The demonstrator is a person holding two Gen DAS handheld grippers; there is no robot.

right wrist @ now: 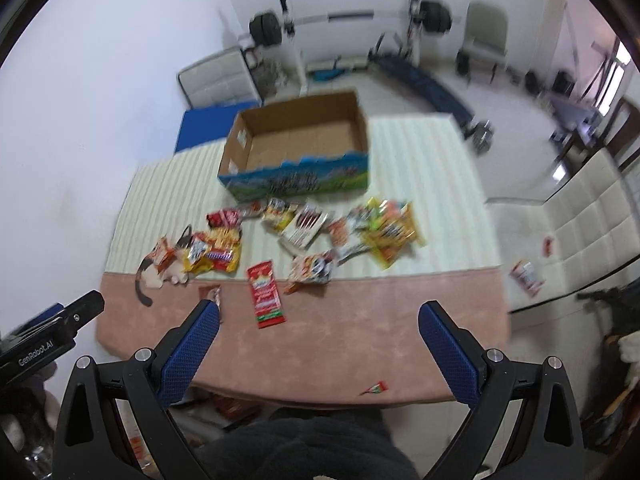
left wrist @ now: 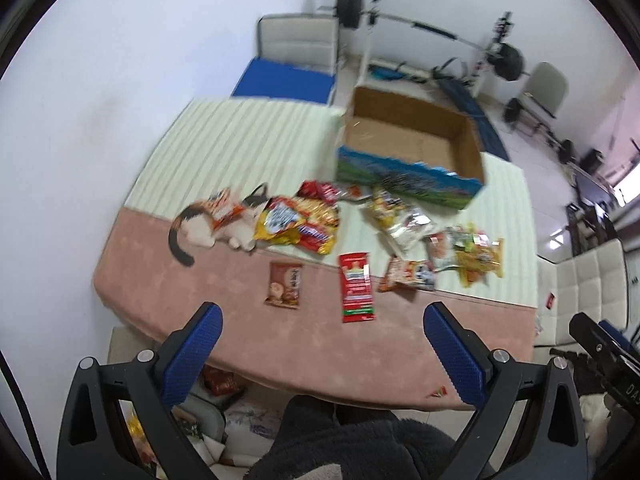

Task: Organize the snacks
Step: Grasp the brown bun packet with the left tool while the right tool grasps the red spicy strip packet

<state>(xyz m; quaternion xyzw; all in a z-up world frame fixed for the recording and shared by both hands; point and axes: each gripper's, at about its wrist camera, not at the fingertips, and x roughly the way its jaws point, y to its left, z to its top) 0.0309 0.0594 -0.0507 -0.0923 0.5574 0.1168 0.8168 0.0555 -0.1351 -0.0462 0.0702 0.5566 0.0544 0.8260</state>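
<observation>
Hovering above the near edge of the bed [left wrist: 200, 312], the left gripper [left wrist: 322, 354] and the right gripper [right wrist: 318, 350] both have their blue-padded fingers spread wide apart, with nothing between them. One cardboard box [left wrist: 412, 148] stands empty at the far side, on the striped cover, its outside printed blue and green. In front of it the snacks lie loose (motion blur keeps the exact count uncertain, roughly ten packets). One long red packet [left wrist: 357, 286] and one brown packet [left wrist: 283, 283] lie singly on the pink strip nearest the grippers. One large yellow bag [left wrist: 298, 224] rests against one cat-shaped toy [left wrist: 200, 228], which has an orange packet [left wrist: 224, 210] lying on it. A cluster of yellow and clear packets [left wrist: 472, 254] sits to the right, and one small red scrap [right wrist: 375, 388] lies near the bed's front edge.
</observation>
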